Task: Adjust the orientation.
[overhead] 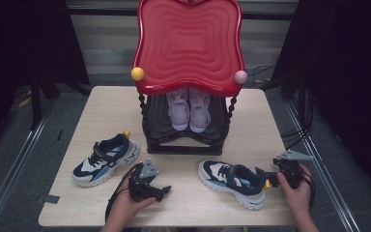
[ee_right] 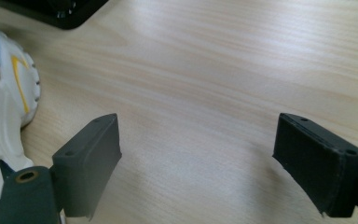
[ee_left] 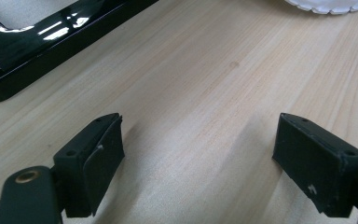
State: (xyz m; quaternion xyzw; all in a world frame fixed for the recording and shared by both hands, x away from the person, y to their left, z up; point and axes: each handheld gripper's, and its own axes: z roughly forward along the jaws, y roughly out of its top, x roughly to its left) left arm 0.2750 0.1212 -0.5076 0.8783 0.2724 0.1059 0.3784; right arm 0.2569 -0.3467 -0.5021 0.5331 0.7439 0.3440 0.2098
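Right navy sneaker point(overhead: 232, 182): on the table point(overhead: 101, 101), near edge, heel just beside the right tongs point(overhead: 269, 177), jaws wide, nothing held. Left tongs point(overhead: 157, 189): jaws wide over bare wood. Second navy sneaker point(overhead: 105, 159) at left. Black rack point(overhead: 186, 142) behind, lilac shoes point(overhead: 189, 112) inside, red tray point(overhead: 189, 43) on top. Right gripper view: sneaker's white sole point(ee_right: 2, 126) beside the left jaw.

Pink shoes point(overhead: 189, 112) inside red-topped rack point(overhead: 188, 43).

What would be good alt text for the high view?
Two hand-held grippers rest on a wooden table: the left gripper between two navy sneakers, the right gripper at the heel of the right sneaker. Behind stands a red-topped shoe rack holding lilac shoes.
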